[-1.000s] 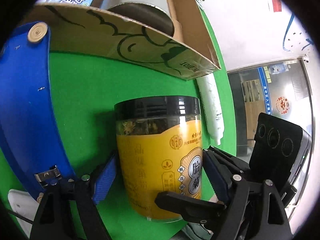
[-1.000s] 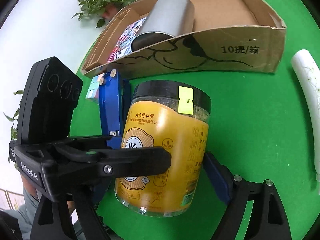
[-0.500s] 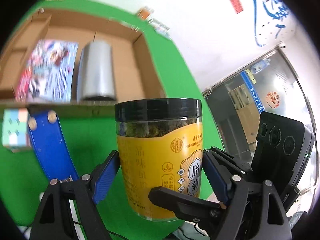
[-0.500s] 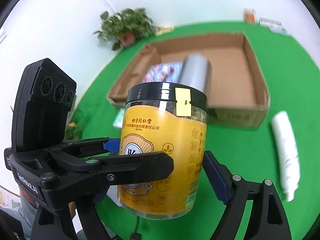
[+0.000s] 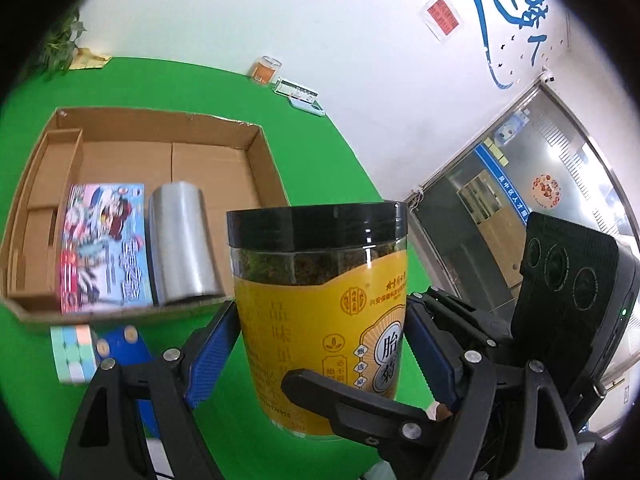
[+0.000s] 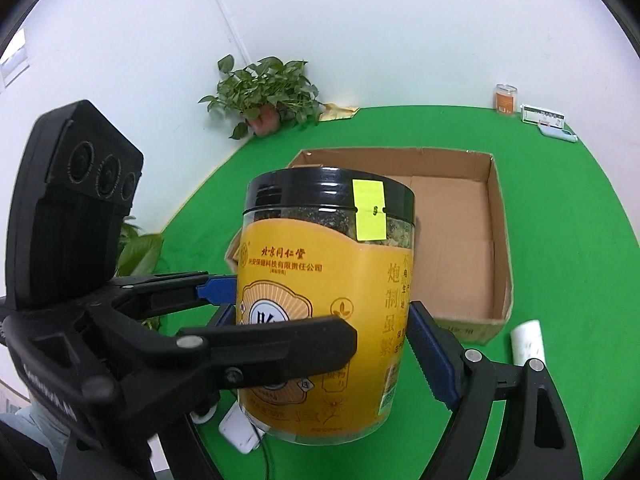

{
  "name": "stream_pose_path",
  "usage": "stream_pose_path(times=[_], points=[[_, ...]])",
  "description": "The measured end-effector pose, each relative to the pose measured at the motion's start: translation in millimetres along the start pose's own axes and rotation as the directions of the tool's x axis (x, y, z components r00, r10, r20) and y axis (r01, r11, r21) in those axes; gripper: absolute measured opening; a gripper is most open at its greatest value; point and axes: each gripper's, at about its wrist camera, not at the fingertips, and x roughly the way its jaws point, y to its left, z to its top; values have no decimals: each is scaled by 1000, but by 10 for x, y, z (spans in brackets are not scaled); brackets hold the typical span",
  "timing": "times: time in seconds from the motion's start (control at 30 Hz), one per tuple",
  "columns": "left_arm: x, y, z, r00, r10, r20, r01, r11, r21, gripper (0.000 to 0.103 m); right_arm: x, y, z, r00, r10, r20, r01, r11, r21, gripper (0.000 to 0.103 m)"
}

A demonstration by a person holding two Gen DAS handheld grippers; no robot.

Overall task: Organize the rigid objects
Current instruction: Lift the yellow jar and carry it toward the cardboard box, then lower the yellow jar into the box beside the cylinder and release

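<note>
Jaws of the left gripper (image 5: 320,344) are closed on the yellow-labelled jar (image 5: 320,312), 1 blue pad on each side of its lower half. Jaws of the right gripper (image 6: 320,340) clamp the same jar (image 6: 326,304) from the opposite side, pads pressed against the label. Jar stands upright between all 4 fingers, clear of the green table (image 5: 192,92), black lid uppermost, a yellow sticker (image 6: 370,210) across the lid edge.

Beyond the left jaws and to their left lies the cardboard box (image 5: 256,160), open-topped. Inside it, at the near wall: a silver cylinder (image 5: 182,240) on its side, and a colourful printed pack (image 5: 102,244) just beside it. In front of the box, near the left finger, sit a pastel cube (image 5: 74,354) and a blue object (image 5: 120,344); whether they touch cannot be told.

Right of the right jaws, a white tube (image 6: 528,340) lies on the table just beside the box corner. A potted plant (image 6: 264,96) stands at the far table edge.
</note>
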Motion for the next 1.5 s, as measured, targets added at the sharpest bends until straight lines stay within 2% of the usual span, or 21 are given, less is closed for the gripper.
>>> stream_pose_path(times=[0.23,0.4,0.53,0.9,1.1,1.2,1.27,1.33,1.43,1.5], points=[[276,101,476,999,-21,-40,21,1000,-4,83,229,-345,485,999,-13,-29,14,999,31,82],[614,262,698,994,-31,-107,27,999,-41,83,568,-704,688,995,-1,-96,9,997,82,82],[899,426,711,986,-31,-164,18,996,-83,83,861,-945,637,989,19,-145,-1,992,124,82],[1428,760,673,967,-31,-254,-10,987,-158,83,1499,-1414,446,971,64,-229,-19,981,193,82],[1714,899,629,944,-14,-330,-49,982,-180,83,1835,-1701,277,958,106,-266,-35,966,257,82],[1761,871,626,936,20,-352,-85,982,-169,83,1916,-1755,205,959,101,-263,-27,962,272,82],[1726,832,624,937,48,-346,-104,984,-144,82,1943,-1766,167,959,100,-264,-26,963,270,82],[1597,798,678,951,97,-295,-138,983,-121,82,2029,-1809,113,951,104,-290,-19,959,282,82],[1372,821,777,968,109,-227,-142,981,-131,82,2119,-1798,53,948,88,-305,1,960,279,82],[1283,830,780,969,126,-212,-154,981,-118,82,2175,-1796,48,946,109,-306,-13,954,298,82]])
